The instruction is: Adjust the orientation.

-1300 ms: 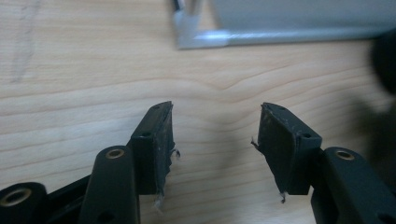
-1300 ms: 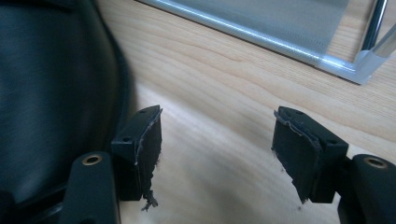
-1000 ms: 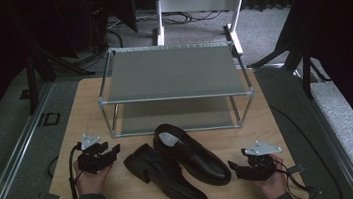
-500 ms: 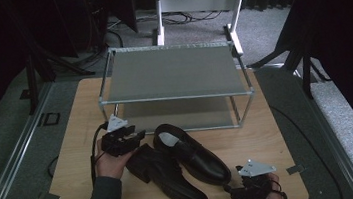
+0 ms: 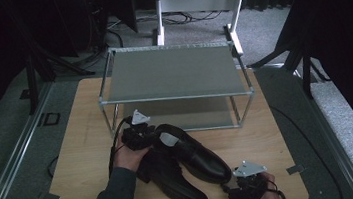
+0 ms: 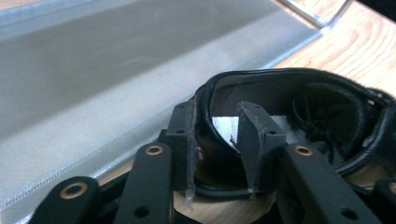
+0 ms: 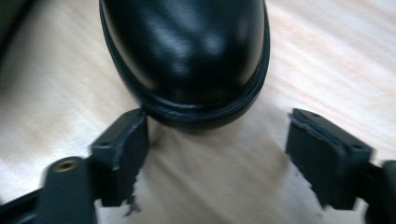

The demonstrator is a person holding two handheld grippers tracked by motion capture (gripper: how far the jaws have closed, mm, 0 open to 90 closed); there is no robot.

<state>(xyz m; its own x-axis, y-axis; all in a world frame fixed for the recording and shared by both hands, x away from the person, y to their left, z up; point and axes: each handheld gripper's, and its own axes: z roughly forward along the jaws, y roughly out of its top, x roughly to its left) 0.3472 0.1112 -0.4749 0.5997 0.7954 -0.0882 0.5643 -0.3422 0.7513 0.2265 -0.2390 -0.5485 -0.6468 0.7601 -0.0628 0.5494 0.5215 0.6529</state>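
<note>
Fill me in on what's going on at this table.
A person works two hand-held grippers on a pair of black dress shoes in front of a metal shoe rack. The left gripper has been closing across the heel rim of the right-hand shoe. The right gripper sits open before its toe, not touching. The other shoe lies alongside.
</note>
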